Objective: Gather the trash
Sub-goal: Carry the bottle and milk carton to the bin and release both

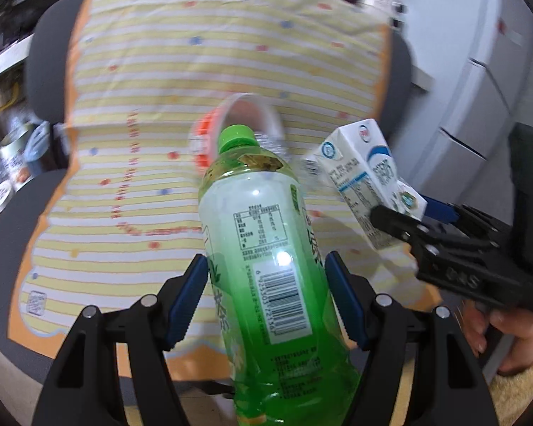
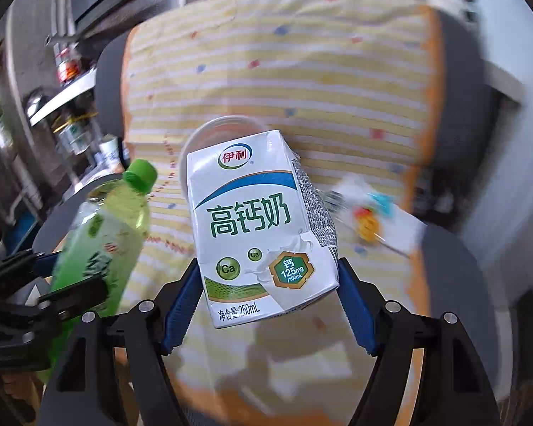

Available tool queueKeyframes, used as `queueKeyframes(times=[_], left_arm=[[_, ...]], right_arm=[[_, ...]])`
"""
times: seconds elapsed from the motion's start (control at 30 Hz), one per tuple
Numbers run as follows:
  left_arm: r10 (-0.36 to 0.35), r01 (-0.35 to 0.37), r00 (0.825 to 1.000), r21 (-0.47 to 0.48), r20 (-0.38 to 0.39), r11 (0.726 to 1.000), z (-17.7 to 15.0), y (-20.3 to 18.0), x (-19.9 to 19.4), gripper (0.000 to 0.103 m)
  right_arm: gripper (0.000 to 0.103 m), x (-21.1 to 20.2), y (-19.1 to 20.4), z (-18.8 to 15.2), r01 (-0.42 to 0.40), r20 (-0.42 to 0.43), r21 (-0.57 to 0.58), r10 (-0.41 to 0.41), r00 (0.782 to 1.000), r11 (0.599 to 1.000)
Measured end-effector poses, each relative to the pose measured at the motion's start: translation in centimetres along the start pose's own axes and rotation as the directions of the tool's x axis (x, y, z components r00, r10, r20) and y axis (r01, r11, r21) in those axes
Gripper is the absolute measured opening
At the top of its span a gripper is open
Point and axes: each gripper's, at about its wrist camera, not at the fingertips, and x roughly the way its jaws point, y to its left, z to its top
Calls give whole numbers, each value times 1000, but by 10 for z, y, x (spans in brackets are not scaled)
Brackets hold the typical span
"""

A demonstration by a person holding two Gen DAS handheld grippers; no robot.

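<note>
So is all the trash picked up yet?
Not yet. No bin is in view, so nothing looks thrown away so far. In hand: the left hand-held gripper holds the green tea bottle, and the right hand-held gripper holds the milk carton. Left on the striped cloth: a plastic cup and a crumpled wrapper.
</note>
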Motion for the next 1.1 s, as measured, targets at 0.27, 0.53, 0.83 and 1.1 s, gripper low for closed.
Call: queueKeyframes(times=[0.27,0.53,0.83,1.1], left_arm=[[-213,217,976,186,-40,958,-19,-113,7,66],[-316,329,944,342,-96,880,-44,-203,8,66],[-348,401,916,427,-199,811,-78,-266,22,67],[-321,386,922,437,-216,813,-82,-270,28,67]], right_arm=[[74,-132,-65,-77,234,49,154,-244,969,960],[75,-226,-123,-157,468,-16,330,-491,871,820],[76,-238,-176,-226,511,-136,496,-518,845,703],[86,-210,-202,-252,509,-216,542,-474,853,669]])
